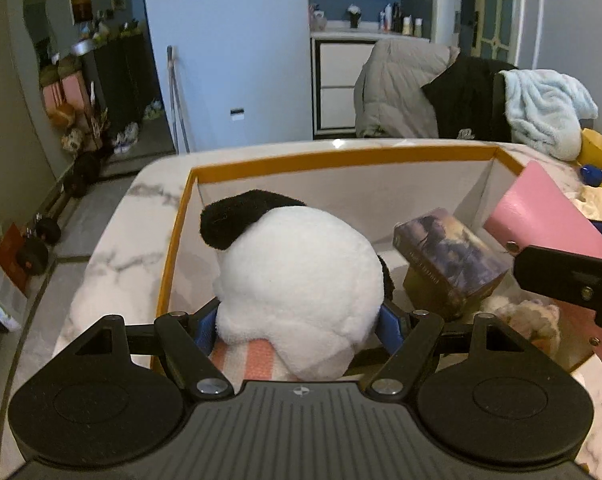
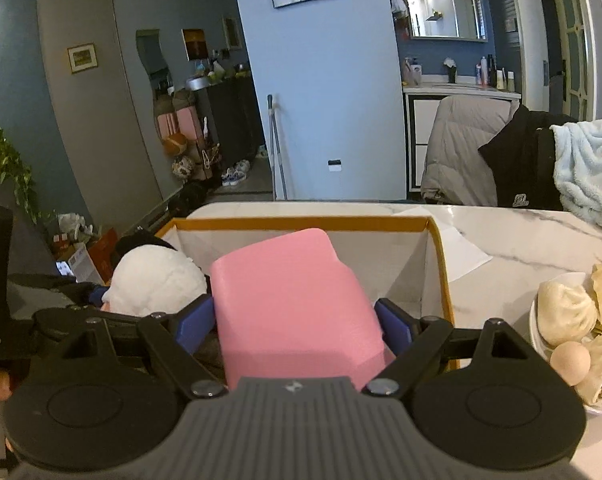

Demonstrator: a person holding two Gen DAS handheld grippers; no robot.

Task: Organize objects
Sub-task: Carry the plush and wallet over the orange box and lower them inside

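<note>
Panda plush (image 1: 301, 276), clamped in the left gripper (image 1: 299, 328), hangs over the orange-rimmed box (image 1: 341, 160); beside it the right gripper (image 2: 297, 320) clasps a pink block (image 2: 293, 304) above the same opening.

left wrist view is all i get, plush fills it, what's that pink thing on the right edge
Observer: A pink block, clamped between the right gripper fingers, above the orange-rimmed box.
Operator: anything on the table right of the box
Observer: Yes, a white plate of steamed buns with an egg at its front.
Operator: is the far right corner of the box free
Observer: From the right wrist view it looks bare there; the box floor under the pink block is hidden. Your panda plush sits in the left gripper.
</note>
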